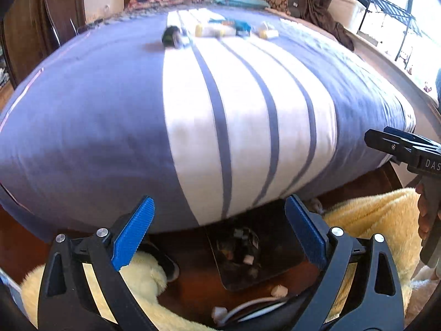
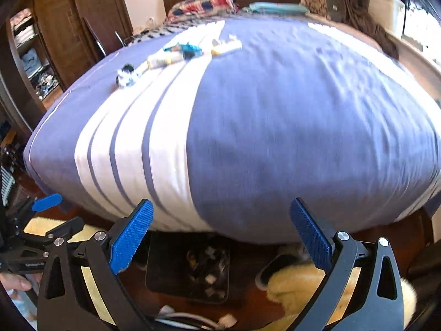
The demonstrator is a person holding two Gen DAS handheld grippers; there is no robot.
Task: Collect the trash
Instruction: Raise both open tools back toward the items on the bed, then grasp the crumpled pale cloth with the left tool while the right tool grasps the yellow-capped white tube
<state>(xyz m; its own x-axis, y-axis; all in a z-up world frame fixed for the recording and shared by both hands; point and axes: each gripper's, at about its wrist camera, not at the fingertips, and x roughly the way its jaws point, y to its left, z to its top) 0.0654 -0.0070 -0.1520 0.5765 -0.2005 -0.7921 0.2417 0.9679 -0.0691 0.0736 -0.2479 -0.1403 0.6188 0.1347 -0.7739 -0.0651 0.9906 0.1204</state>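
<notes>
1. The left gripper (image 1: 217, 231) is seen with its jaws spread wide and nothing between them; it hangs above a dark bin (image 1: 278, 273) on the floor at the foot of the bed (image 1: 110, 115).
2. The right gripper (image 2: 220, 234) is likewise seen with its jaws wide apart and empty, above the same bin (image 2: 154, 273).
3. Several small scraps (image 1: 239, 245) are seen inside the bin, so part of the collecting is judged to be done.
4. Two pale bits (image 1: 279, 291) are left on the wooden floor just beside the bin, near a white cable (image 1: 248, 307).
5. More trash remains on the bed, well apart from both grippers: a dark crumpled piece (image 1: 172, 36), a pale tube-like item (image 1: 212, 30), a blue wrapper (image 1: 242, 26) and a small pale packet (image 1: 266, 32), laid in a loose row towards the pillows.
6. The task is therefore judged to be partly finished; the row on the bed and the bits on the floor are still to be gathered into the bin.
</notes>
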